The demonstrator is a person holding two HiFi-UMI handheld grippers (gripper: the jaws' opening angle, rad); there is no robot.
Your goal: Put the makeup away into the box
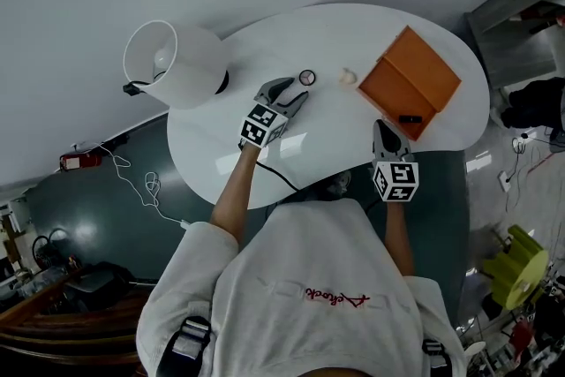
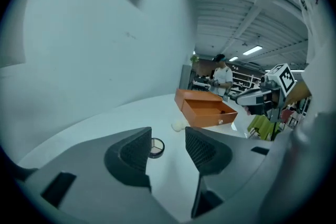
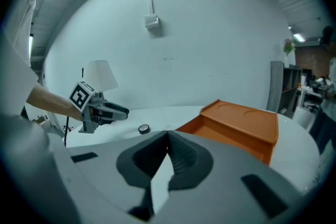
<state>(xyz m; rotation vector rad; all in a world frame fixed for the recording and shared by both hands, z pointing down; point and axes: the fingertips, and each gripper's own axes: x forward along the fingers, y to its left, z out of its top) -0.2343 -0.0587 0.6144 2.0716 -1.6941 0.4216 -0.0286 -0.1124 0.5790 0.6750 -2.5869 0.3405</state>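
- The round compact (image 1: 306,77) lies flat on the white table (image 1: 300,150), towards the far edge, well apart from the orange box (image 1: 415,71) it belongs in.
- Just beside the compact, on the box side, sits a small pale sponge (image 1: 348,77); the two don't touch.
- Your left gripper (image 1: 297,93) stands with its jaws apart and nothing between the pads. The compact is just ahead of the tips, and in the left gripper view it sits closer to the left-hand jaw than to the middle of the gap.
- If you close from here, I'd expect one pad to meet the compact first and skid it across the glossy top, perhaps towards the sponge or the far edge. Centre it first.
- It is a low, flat disc, so the pads have little rim to bite. Come in too high and you pinch air; too steep and the tips may scrape the table.
- The box's drawer (image 1: 402,106) is pulled out, with a small dark item (image 1: 410,118) inside near the front.
- Your right gripper (image 1: 381,130) has its jaws together, holding nothing, close to the drawer front. A careless nudge there could push the drawer shut or shift the box.
- The lamp (image 1: 172,62) stands at your left elbow side; mind it when you swing across.
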